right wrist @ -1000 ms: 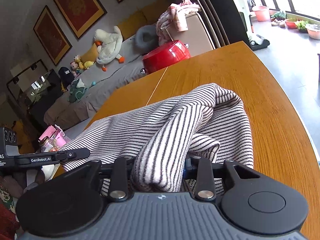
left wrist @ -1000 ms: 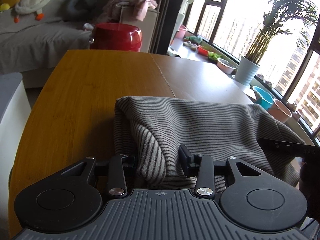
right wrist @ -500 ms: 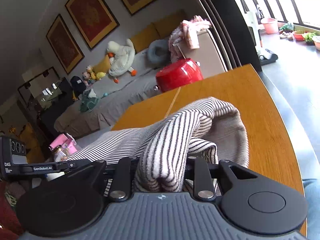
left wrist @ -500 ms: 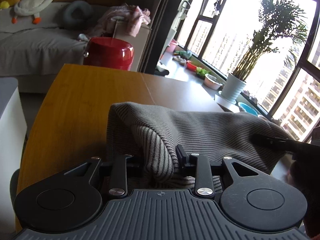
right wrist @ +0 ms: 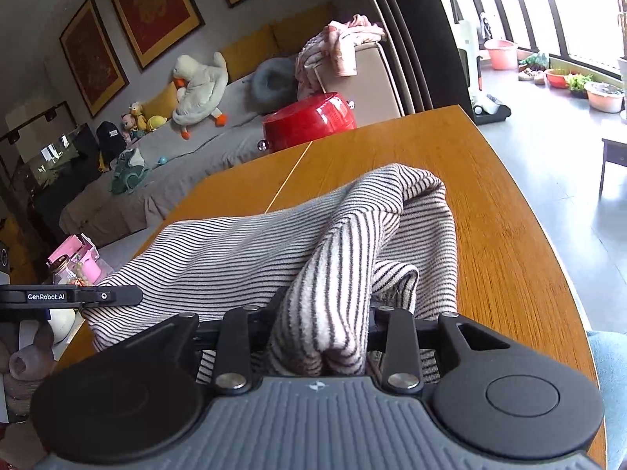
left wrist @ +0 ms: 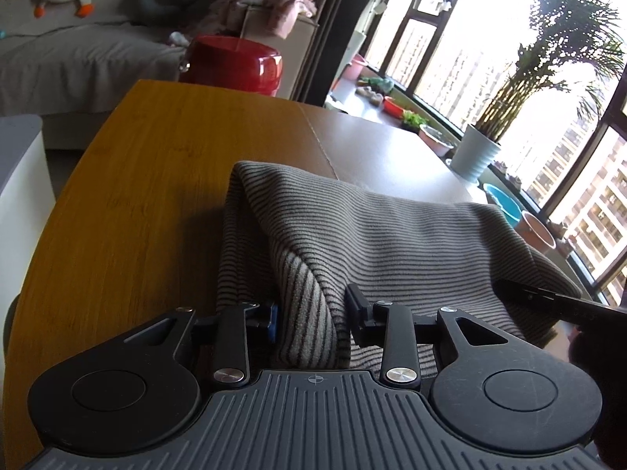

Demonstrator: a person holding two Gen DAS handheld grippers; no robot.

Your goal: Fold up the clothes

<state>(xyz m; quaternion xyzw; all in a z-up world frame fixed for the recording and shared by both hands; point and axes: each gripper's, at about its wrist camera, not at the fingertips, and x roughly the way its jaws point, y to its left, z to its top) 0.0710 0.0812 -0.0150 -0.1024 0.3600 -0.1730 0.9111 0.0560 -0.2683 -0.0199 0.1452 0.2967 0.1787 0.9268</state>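
Nearest the left wrist camera, the left gripper is pinching a bunched corner of the grey-and-black striped knit garment, its jaws set narrow with the fold pressed between the pads; the right gripper is doing the same on the opposite corner, a thick roll of cloth filling its narrow gap. Between the two, the garment is hanging as a slack sheet, its far edge trailing on the honey-coloured wooden table — so it is partly lifted, partly resting. Beyond the table a glossy red round stool is standing before a grey sofa. What is looking risky: each grip is biting a rolled wad rather than a flat hem, so a layer may be slipping out if the hands pull apart, and the dragging far edge could be catching on the table and skewing the fold. The hands are also working close to the table's near edge, where loose cloth could slide off. Compared with a second ago, the left jaws are sitting slightly tighter on the cloth, the right grip is looking unchanged, and both views are showing the garment in much the same draped shape, with only a small shift in framing.
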